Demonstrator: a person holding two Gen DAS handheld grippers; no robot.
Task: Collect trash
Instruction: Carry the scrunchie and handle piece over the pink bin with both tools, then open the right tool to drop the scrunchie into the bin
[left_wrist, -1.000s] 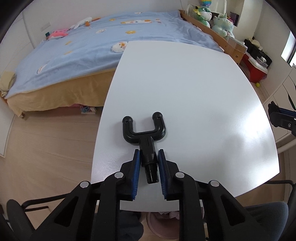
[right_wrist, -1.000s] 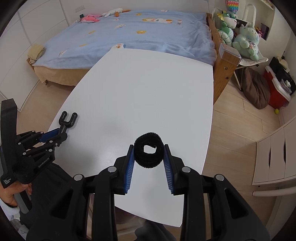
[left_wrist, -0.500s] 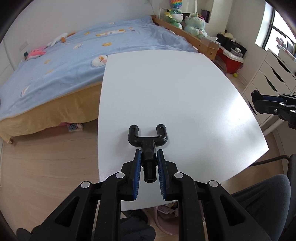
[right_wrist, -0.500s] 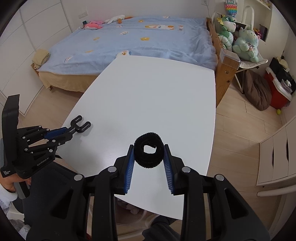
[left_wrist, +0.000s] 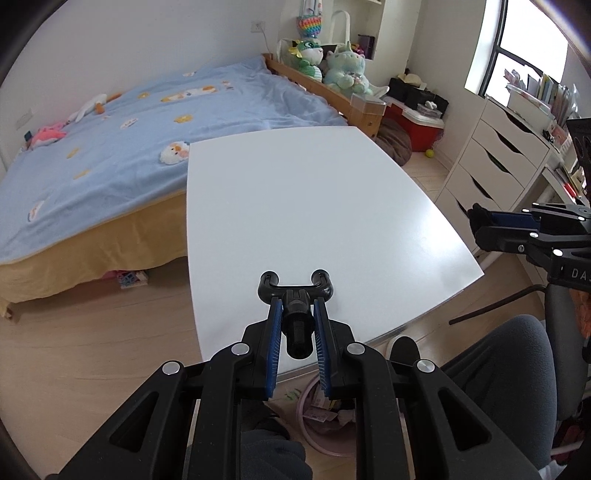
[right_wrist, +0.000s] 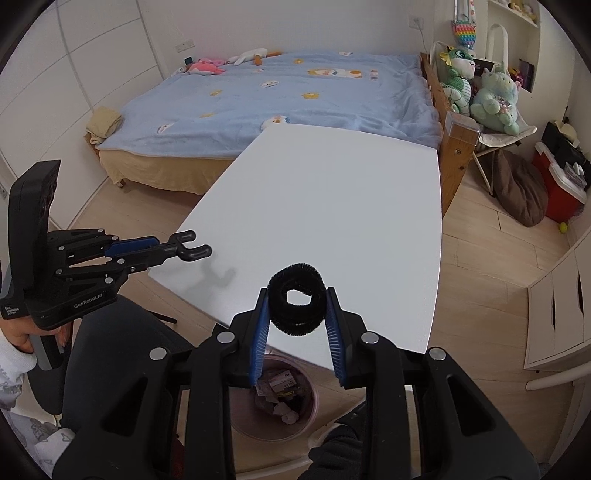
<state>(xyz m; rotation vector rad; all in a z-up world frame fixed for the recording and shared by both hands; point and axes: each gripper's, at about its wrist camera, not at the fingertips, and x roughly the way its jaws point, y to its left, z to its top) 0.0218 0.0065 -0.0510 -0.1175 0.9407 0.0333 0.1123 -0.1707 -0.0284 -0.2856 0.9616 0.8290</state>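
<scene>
1. Left wrist view: left gripper (left_wrist: 297, 308) clamps a black Y-shaped hook (left_wrist: 295, 295) by its stem, over near edge of white table (left_wrist: 314, 206). Pink bin (left_wrist: 325, 424) w/ trash on floor below.
2. Right wrist view: right gripper (right_wrist: 297, 314) pinches a black fuzzy ring (right_wrist: 296, 303), above table's near edge; bin (right_wrist: 275, 400) directly beneath, near side.

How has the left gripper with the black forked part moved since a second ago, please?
Yes: in the right wrist view the left gripper with the black forked part has lifted off the white table, casting a shadow below.
</scene>
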